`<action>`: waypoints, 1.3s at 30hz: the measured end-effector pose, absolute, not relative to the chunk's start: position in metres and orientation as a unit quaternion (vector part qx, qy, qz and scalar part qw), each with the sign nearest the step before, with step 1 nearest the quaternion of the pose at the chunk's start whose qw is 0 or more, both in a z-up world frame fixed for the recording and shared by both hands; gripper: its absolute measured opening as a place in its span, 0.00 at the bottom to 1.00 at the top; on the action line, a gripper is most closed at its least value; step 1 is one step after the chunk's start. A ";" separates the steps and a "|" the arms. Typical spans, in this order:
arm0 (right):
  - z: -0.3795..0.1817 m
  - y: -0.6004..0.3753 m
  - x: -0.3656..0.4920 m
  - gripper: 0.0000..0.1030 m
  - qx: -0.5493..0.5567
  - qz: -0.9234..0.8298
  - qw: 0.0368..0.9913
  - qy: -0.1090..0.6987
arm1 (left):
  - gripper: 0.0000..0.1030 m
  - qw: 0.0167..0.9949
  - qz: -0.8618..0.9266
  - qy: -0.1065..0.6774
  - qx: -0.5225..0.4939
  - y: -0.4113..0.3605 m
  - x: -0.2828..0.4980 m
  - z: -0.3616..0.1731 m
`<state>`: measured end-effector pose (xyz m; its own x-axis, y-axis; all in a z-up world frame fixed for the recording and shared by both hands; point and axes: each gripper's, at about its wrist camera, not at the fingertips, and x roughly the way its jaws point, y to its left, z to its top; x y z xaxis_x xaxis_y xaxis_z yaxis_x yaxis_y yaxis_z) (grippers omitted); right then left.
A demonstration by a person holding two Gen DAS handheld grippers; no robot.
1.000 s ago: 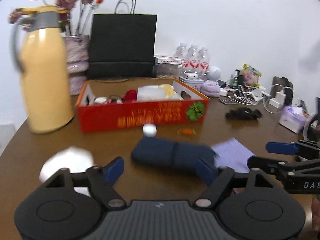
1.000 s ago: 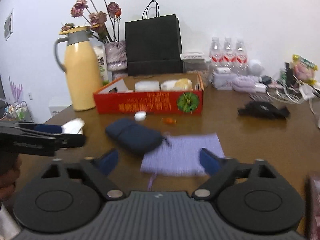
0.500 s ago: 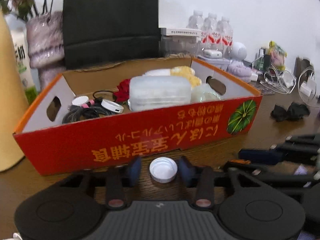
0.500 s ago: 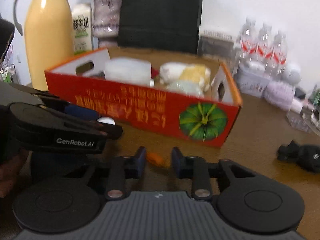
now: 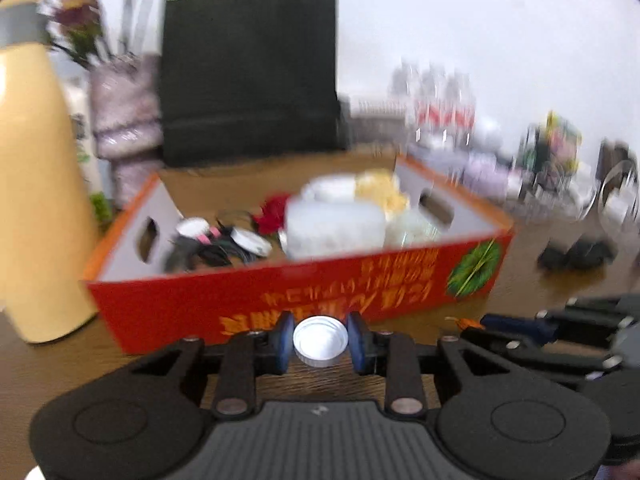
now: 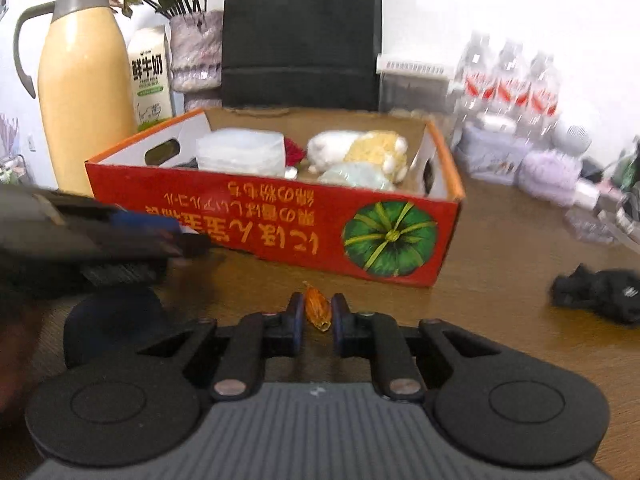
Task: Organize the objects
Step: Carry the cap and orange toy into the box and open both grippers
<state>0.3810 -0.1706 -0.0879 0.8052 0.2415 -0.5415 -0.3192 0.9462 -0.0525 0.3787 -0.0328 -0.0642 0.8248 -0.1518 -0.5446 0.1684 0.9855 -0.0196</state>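
On the brown table [image 6: 500, 280], in front of the red cardboard box [image 6: 280, 224] that already holds assorted small items, two hand-held grippers each grip a stray object. The left gripper [image 5: 320, 340] pinches a white bottle cap [image 5: 320, 341], open side up, squarely between its blue pads; the box's near wall rises at twelve o'clock just beyond the fingertips. The right gripper [image 6: 317, 314], whose jaws have just been closing to a narrow gap, clamps a small orange wrapped candy [image 6: 317, 308], its long axis running toward twelve o'clock in line with the fingers, with the box wall again at twelve o'clock. Both tools point forward and downward at the tabletop. Judging by the layout, each hand must lift clear of the rim before carrying its piece over the box.
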 end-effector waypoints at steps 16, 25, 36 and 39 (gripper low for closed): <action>-0.027 -0.198 0.125 0.14 -0.019 0.258 0.943 0.210 | 0.26 0.959 -0.062 0.275 -0.020 0.007 0.099 -0.025; -0.028 -0.196 0.104 0.14 -0.027 0.245 0.945 0.216 | 0.26 0.967 -0.048 0.249 -0.012 0.007 0.079 -0.024; -0.001 -0.204 0.182 0.14 -0.029 0.198 0.961 0.191 | 0.26 0.969 -0.086 0.230 -0.025 0.040 0.173 -0.003; 0.019 -0.206 0.236 0.14 -0.009 0.190 0.964 0.184 | 0.26 0.970 -0.111 0.213 -0.026 0.047 0.235 0.016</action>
